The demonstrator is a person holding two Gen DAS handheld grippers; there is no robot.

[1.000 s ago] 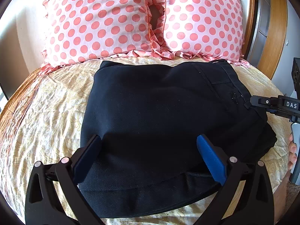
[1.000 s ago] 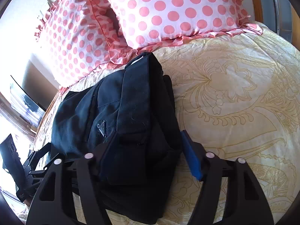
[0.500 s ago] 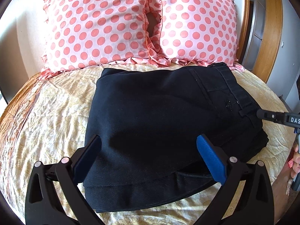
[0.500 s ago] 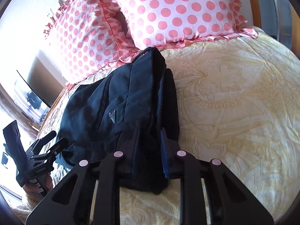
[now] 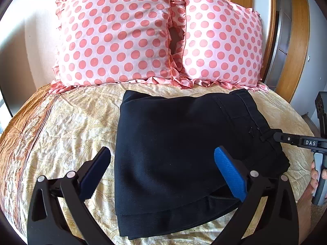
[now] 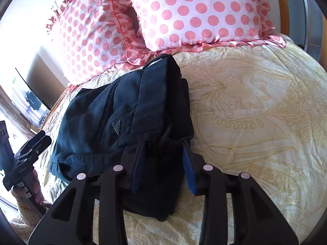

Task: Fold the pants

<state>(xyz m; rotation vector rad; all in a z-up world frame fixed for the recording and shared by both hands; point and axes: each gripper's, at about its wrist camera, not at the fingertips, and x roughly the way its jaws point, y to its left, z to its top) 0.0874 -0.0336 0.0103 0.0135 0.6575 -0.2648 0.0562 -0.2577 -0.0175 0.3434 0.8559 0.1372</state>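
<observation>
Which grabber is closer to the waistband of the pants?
Right. The right gripper is around the waistband end of the pants; the left gripper hovers open over the opposite, folded end.

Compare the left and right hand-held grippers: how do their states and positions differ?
The left hand-held gripper is wide open above the folded pants, gripping nothing; the right hand-held gripper is narrower, its fingers straddling the pants' waistband end. Both have blue pads and point toward the pillows.

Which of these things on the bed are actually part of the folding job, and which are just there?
Part of the job:
black pants
left gripper, open above them
right gripper, at their waistband edge

Just there:
two polka-dot pillows
yellow bedspread
</observation>
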